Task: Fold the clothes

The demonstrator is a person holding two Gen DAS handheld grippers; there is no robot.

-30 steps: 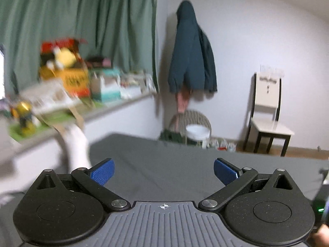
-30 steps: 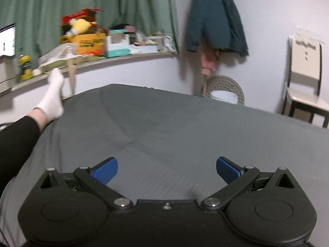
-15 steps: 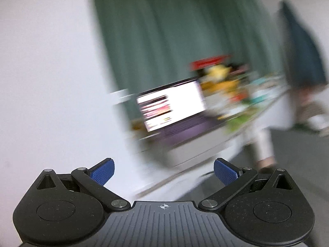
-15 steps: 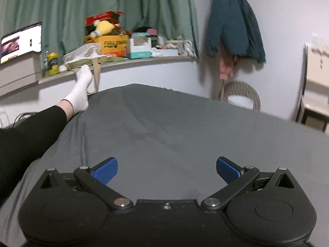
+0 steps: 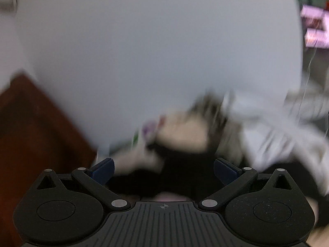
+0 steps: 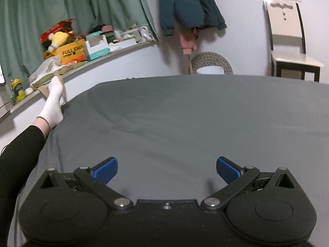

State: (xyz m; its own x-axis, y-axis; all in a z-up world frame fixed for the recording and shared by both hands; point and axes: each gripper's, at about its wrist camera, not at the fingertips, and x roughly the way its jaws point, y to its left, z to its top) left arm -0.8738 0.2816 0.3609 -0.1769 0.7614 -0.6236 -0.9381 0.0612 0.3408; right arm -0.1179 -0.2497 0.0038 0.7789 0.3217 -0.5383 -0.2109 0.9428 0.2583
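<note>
Ahead of my left gripper [image 5: 163,167], past its blue-padded fingers, lies a heap of clothes [image 5: 267,135]: pale grey-white cloth to the right, something dark and something beige in the middle, all smeared by motion blur so I cannot tell one garment from another. That heap sits near a plain wall [image 5: 144,41], off the bed as far as I can judge. Both blue pads are spread wide with nothing between them. My right gripper [image 6: 167,169] hovers over the grey bedsheet [image 6: 195,113], fingers likewise parted and empty; no garment lies on the sheet yet. My leg [image 6: 22,146] with its white sock [image 6: 53,107] stretches along the sheet's left edge. The step, I judge, is fetching a piece to fold. To do it well I should slow the left gripper until the picture clears, choose a single edge of one garment, close on that alone, and carry it to the bare middle of the sheet, clear of my leg
</note>
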